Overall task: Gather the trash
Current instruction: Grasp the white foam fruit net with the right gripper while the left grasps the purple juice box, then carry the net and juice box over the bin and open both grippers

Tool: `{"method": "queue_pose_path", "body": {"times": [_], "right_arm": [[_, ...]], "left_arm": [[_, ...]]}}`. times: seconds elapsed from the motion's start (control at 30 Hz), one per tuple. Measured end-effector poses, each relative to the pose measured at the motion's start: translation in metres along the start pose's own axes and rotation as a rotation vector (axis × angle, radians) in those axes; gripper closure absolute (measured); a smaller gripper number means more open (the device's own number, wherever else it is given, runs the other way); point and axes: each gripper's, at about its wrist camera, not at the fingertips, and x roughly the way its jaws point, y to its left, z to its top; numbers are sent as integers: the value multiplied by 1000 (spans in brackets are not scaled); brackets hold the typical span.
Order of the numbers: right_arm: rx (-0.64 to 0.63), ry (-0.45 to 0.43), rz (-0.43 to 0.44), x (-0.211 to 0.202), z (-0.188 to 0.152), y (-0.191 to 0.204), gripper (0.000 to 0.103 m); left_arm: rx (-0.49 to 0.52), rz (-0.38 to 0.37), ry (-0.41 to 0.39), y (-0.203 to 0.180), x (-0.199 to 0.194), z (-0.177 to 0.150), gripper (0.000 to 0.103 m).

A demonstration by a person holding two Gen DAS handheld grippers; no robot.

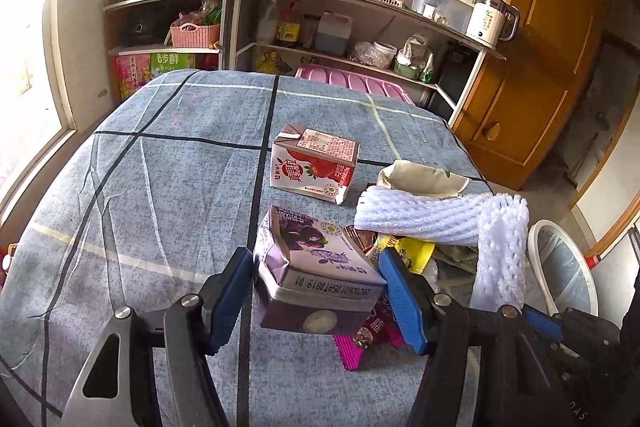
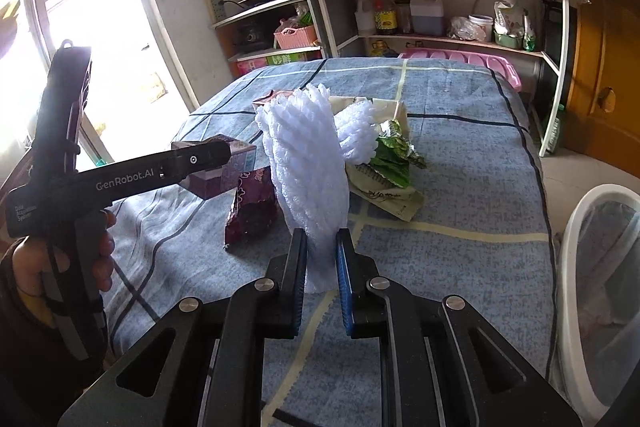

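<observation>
both grippers are loaded, so the step in hand looks like carrying each piece over to the white bin (image 2: 600, 267) that stands just off the right edge of the table (image 1: 140, 167). to do it well, keep the squeeze steady while lifting, raise each load clear of the pile before swinging right, and let go only once it hangs over the bin's mouth. the foam net will flop and may drag the wrappers under it, so lift it straight up first. the left gripper (image 1: 316, 291) is clenched on the purple drink carton (image 1: 316, 267), its 2 blue pads pressing the carton's sides, with the carton tilted and apparently lifted a little off the cloth. the right gripper (image 2: 321, 267) is closed onto the lower end of the white foam net (image 2: 308, 163), pinching it thin between the pads; the rest of the net stands up and folds away over the pile. still lying on the table are the red strawberry carton (image 1: 316, 163), beyond the purple one and apart from it, a cream paper bag (image 1: 424, 179) partly under the net, a green foil wrapper (image 2: 392, 151) beside the net, a dark red snack packet (image 2: 252, 207) just left of the net, and yellow and pink wrappers (image 1: 408, 251) close under the left gripper's right pad. those 5 or so pieces remain to be fetched.
</observation>
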Motion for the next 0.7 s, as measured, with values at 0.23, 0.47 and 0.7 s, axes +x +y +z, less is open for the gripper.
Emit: {"method": "queue_pose_path", "body": {"times": [0.23,0.47,0.7], "right_arm": [[11,-19,-12,-15,-4,-2,88],[21,-22,-14,-16,-5,-3,88],[32,-28,-18,-20,-7,-7,88]], "left_arm": [[-8,21,41,1,7,-13,38],[-18,76,79,9,26,-17,37],[-9,83,96,10,32,-19,44]]}}
